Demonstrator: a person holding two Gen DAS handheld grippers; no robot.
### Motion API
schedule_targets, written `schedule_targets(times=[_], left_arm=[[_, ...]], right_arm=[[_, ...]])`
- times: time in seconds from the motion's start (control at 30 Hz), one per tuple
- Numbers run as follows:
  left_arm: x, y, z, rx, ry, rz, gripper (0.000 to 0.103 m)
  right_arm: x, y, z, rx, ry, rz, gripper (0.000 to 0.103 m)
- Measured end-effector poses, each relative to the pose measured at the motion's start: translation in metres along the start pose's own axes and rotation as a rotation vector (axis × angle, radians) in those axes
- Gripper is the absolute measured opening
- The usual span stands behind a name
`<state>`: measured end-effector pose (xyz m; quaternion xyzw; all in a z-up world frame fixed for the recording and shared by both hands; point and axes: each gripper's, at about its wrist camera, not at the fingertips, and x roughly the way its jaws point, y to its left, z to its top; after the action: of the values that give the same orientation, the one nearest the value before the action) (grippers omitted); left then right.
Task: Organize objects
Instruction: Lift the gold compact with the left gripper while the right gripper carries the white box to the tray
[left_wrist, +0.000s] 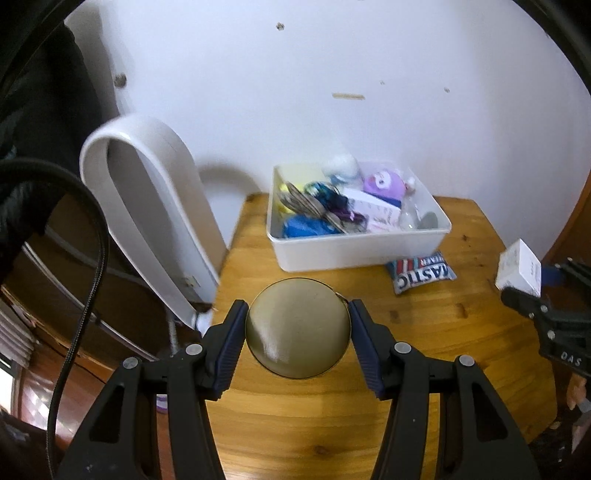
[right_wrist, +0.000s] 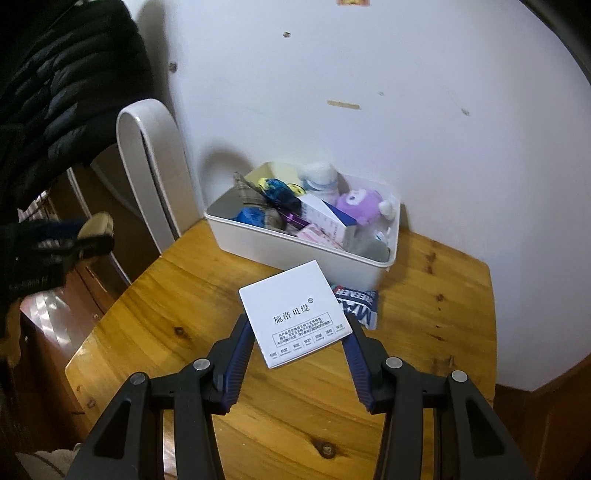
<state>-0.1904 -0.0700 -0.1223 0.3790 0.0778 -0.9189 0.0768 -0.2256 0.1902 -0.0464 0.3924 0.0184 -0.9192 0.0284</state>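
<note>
Carry step, both loads lifted clear of table (left_wrist: 424, 332). Left gripper (left_wrist: 297, 328) clamped on round tin (left_wrist: 297, 328), held above table short of bin (left_wrist: 354, 251). Right gripper (right_wrist: 299, 332) clamped on white box (right_wrist: 295, 317), also short of bin. Bin at wall, already crowded. Sachet (right_wrist: 356, 306) lying by bin front, possibly touching. Next: advance over rim, find gap, release one at a time.
</note>
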Motion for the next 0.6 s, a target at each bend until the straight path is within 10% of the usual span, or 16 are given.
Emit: schedule_targets(times=[0.6], left_arm=[[-0.018,0.014,0.126,0.119,-0.146,0.136,0.059]], right_arm=[[-0.034,0.001,0.093,0.039,-0.072,-0.083,0.049]])
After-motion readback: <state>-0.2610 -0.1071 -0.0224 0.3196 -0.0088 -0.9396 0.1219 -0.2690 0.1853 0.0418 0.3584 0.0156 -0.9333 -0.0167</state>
